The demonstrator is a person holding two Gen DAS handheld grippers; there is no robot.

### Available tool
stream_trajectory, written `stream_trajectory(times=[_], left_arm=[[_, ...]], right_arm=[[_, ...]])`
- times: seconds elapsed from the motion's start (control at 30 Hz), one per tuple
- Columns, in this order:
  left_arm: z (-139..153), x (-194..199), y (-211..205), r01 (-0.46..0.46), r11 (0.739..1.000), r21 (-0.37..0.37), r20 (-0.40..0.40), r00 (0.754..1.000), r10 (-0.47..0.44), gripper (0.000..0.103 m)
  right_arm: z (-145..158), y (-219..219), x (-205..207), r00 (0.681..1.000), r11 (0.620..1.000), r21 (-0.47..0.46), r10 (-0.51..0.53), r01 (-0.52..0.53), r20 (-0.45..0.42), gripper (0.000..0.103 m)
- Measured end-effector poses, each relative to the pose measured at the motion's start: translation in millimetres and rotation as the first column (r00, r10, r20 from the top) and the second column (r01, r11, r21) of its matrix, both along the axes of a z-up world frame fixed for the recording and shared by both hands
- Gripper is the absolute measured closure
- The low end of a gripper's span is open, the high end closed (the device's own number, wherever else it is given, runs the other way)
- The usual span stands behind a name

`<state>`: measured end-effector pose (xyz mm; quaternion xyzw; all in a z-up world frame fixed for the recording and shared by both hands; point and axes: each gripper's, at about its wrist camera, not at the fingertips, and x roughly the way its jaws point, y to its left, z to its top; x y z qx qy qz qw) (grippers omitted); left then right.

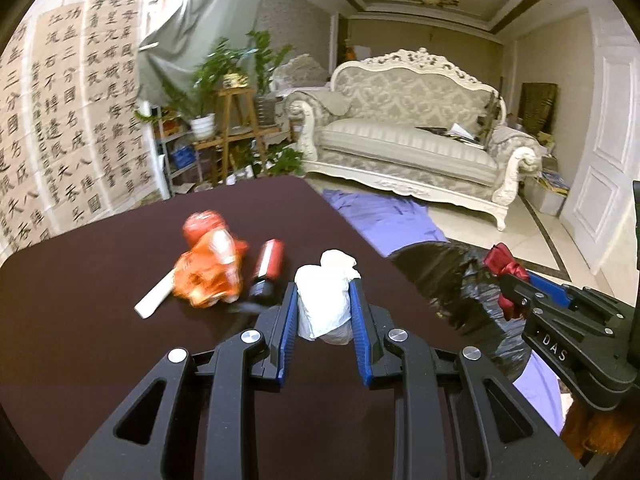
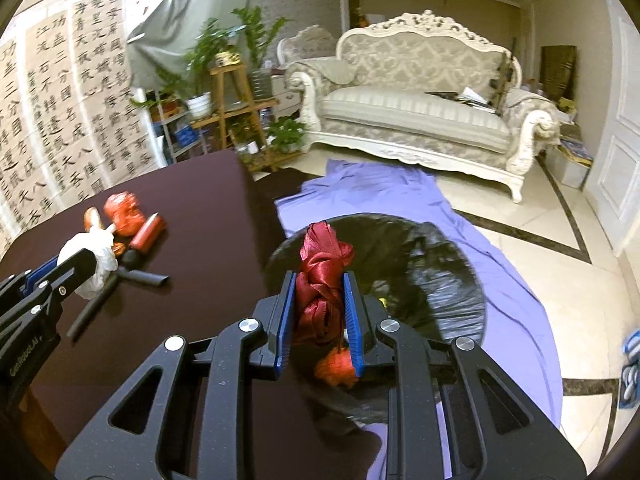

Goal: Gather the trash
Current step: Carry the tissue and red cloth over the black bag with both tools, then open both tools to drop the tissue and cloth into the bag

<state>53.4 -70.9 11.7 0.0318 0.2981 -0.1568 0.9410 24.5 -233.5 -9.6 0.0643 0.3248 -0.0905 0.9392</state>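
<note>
My left gripper [image 1: 324, 300] is shut on a crumpled white tissue [image 1: 326, 296] and holds it over the dark table [image 1: 100, 320]. It also shows in the right wrist view [image 2: 86, 270]. My right gripper [image 2: 320, 292] is shut on a red ribbon bundle [image 2: 322, 276] above the open black trash bag [image 2: 420, 264], which stands beside the table's right edge. The ribbon also shows in the left wrist view [image 1: 506, 266]. On the table lie an orange crumpled wrapper [image 1: 212, 268], a red crushed can [image 1: 202, 222], a red cylinder [image 1: 272, 258] and a white strip [image 1: 154, 300].
A purple cloth [image 2: 400, 196] covers the floor under the bag. A cream sofa [image 2: 420, 108] stands at the back, potted plants on wooden shelves [image 2: 228, 88] at the back left, a calligraphy screen [image 2: 60, 112] at the left. Black tubes [image 2: 132, 278] lie on the table.
</note>
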Motion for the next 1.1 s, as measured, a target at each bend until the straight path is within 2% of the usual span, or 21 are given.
stream_trajectory(times=[0.27,0.63,1.03,1.1], left_arm=[[-3,14,-41,0.049,0.998,0.033,0.016,0.999,-0.049,0.077],[-16,38,-84,0.073,0.994,0.086,0.001,0.997,-0.073,0.077],[-32,53,-110,0.099,0.986,0.130,-0.054,0.994,-0.093,0.076],[-33,56,-111,0.098,0.987,0.128,-0.069,0.994,-0.089,0.068]], right_arm=[[-5,-30,5,0.999,0.999,-0.002,-0.043,0.043,0.010,0.080],[-18,-61,19,0.998,0.998,0.012,-0.067,0.067,-0.004,0.080],[-30,-78,31,0.996,0.996,0.036,-0.083,0.084,-0.030,0.080],[-32,-80,33,0.996,0.996,0.041,-0.084,0.085,-0.031,0.079]])
